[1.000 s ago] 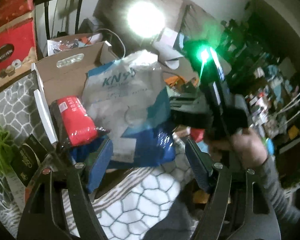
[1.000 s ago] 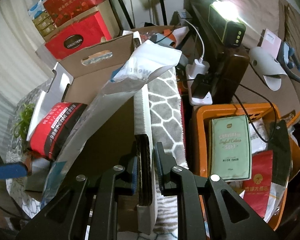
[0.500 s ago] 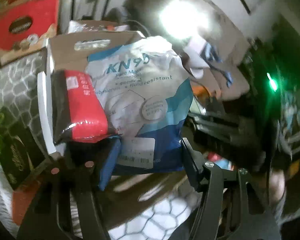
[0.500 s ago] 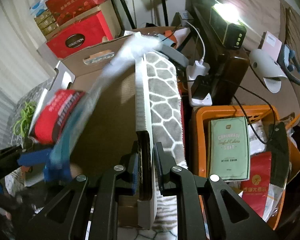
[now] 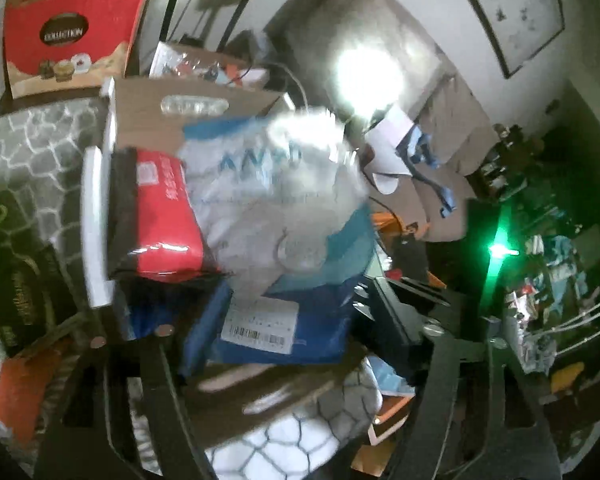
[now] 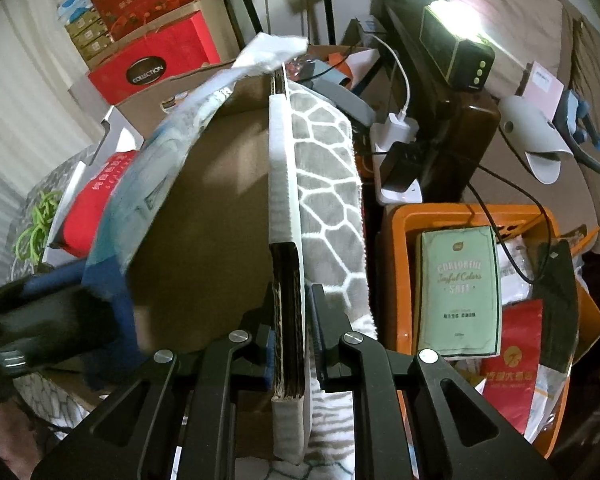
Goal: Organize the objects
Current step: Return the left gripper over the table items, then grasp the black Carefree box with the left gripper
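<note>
An open cardboard box (image 5: 140, 120) stands ahead, also seen in the right wrist view (image 6: 220, 208). A red packet (image 5: 164, 220) lies in its left side. A blue-and-white KN95 mask bag (image 5: 292, 240) leans inside the box; its lower edge sits between my left gripper's fingers. My left gripper (image 5: 296, 344) is wide open around the bag's bottom; it also shows in the right wrist view (image 6: 52, 320). My right gripper (image 6: 290, 320) is shut on the box's right flap (image 6: 286, 240).
An orange bin (image 6: 396, 240) with a green book (image 6: 458, 292) and red packets stands right of the box. A lamp (image 6: 456, 52), charger (image 6: 396, 136) and cables lie behind. Red gift boxes (image 6: 152, 60) are stacked at the back left. A patterned grey blanket (image 6: 328, 184) lies under the box.
The mask bag has dropped deeper into the box and leans toward the red packet. My left gripper has followed it in and stayed open. The right gripper has kept its hold on the flap.
</note>
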Tool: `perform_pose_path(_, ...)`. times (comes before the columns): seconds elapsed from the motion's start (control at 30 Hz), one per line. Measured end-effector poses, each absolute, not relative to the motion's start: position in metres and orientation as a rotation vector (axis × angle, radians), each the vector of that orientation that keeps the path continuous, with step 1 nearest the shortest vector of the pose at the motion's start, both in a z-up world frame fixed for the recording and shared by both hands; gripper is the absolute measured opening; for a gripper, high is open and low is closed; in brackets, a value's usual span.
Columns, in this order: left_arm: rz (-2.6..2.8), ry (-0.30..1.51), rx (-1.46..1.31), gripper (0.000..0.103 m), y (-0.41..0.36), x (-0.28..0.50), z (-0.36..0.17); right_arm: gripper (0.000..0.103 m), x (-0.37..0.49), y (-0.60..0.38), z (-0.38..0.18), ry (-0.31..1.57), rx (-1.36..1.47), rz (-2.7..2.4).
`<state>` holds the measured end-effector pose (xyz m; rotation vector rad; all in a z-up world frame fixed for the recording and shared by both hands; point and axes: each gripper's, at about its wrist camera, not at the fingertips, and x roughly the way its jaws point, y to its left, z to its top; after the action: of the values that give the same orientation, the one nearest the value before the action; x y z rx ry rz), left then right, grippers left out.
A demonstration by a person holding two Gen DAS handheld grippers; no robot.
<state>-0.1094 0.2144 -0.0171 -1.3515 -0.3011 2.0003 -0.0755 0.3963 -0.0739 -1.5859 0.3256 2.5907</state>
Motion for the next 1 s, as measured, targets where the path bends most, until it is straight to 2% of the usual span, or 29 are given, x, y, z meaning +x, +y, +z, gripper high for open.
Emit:
perform_pose_path(0.13, 1.968, -0.363, -1.312, 0.081, 0.191, -0.106, 0.003, 0.013, -0.075, 0.397, -0.074, 0.322, -1.587, 2.590)
perform_pose_path(0.37, 2.153, -0.282, -1.289, 0.081, 0.128, -0.114, 0.026, 0.013, -0.075, 0.396, -0.072, 0.319, -1.580, 2.594)
perform_pose_path(0.53, 2.308, -0.179, -1.370, 0.081, 0.083, -0.126, 0.022, 0.013, -0.074, 0.395, -0.070, 0.308, -1.568, 2.593)
perform_pose_path(0.8, 2.362, -0.142, -1.487, 0.081, 0.031, -0.135, -0.004, 0.013, -0.074, 0.395, -0.068, 0.301, -1.562, 2.590)
perform_pose_path(1.0, 2.248, -0.126, -1.448, 0.081, 0.039, -0.129, -0.019, 0.013, -0.074, 0.396, -0.067, 0.299, -1.560, 2.589)
